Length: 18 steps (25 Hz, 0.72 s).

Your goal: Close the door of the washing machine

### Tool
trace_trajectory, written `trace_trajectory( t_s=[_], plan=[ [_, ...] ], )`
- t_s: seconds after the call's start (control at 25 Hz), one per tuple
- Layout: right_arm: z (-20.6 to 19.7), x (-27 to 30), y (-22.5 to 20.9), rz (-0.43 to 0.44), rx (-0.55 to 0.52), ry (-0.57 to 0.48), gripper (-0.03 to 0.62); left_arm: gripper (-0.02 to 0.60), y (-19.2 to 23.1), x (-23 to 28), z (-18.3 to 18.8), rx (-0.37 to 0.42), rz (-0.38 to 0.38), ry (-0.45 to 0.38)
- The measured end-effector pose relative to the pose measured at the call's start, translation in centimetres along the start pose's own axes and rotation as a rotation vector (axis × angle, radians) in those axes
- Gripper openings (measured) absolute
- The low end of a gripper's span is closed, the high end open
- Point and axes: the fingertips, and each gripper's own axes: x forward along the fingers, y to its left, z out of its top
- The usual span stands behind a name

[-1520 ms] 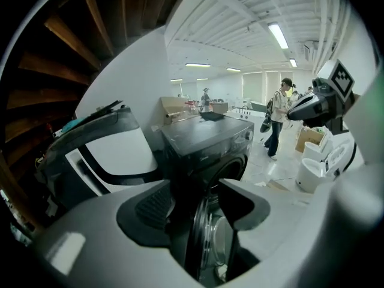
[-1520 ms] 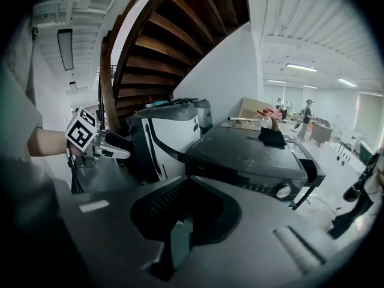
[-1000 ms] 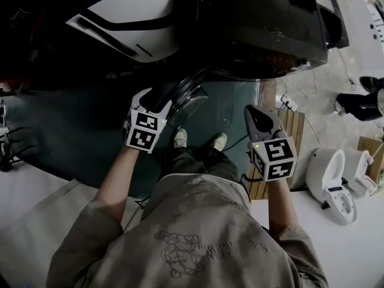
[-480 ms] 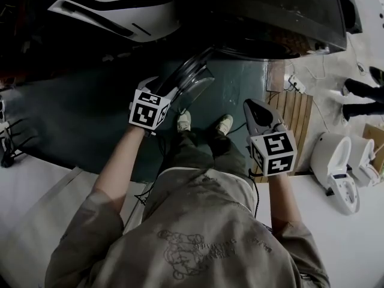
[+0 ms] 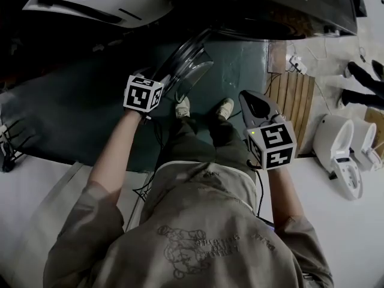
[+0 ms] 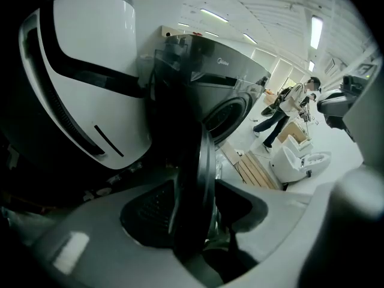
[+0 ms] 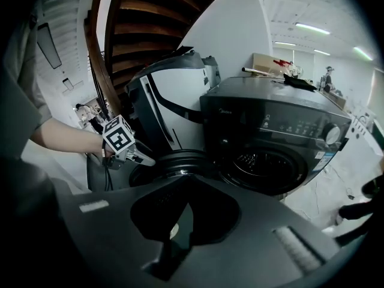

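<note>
The dark front-loading washing machine (image 5: 282,11) stands at the top of the head view, its drum opening (image 7: 264,164) uncovered. Its round glass door (image 5: 191,62) is swung out toward me. My left gripper (image 5: 163,84) is shut on the door's rim, and the left gripper view shows that rim (image 6: 204,161) edge-on between the jaws. My right gripper (image 5: 247,95) hangs in the air to the right of the door, shut and holding nothing. In the right gripper view, the left gripper (image 7: 138,158) rests over the door (image 7: 174,161).
A large white-and-black rounded machine (image 5: 102,2) stands left of the washer. A slatted wooden mat (image 5: 294,107) and two white toilets (image 5: 339,155) lie to the right. Another person's feet (image 5: 366,77) are at the far right. Cables (image 5: 9,143) trail at the left.
My left gripper has moved forward toward the washer with the door rim in it, and the door has swung a little closer to the machine. The right gripper has hardly moved.
</note>
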Motion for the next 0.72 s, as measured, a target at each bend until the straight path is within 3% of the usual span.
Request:
trace_trajectory(
  t_s=[0.28,0.6,0.72],
  plan=[
    [-0.9,-0.1,-0.5,-0.017,0.04,0.012,0.028,0.181,0.1,0.7,-0.6,-0.146,-0.06,-0.022],
    [-1.5,-1.7,-0.4,-0.037,0.066,0.01,0.028,0.18,-0.7,1.1,-1.1,-0.22,-0.066,-0.007],
    [-1.9,-2.7,-0.5,-0.051,0.086,-0.003,0.028,0.18,-1.6,1.4,-1.4,-0.283,-0.071,-0.026]
  ],
)
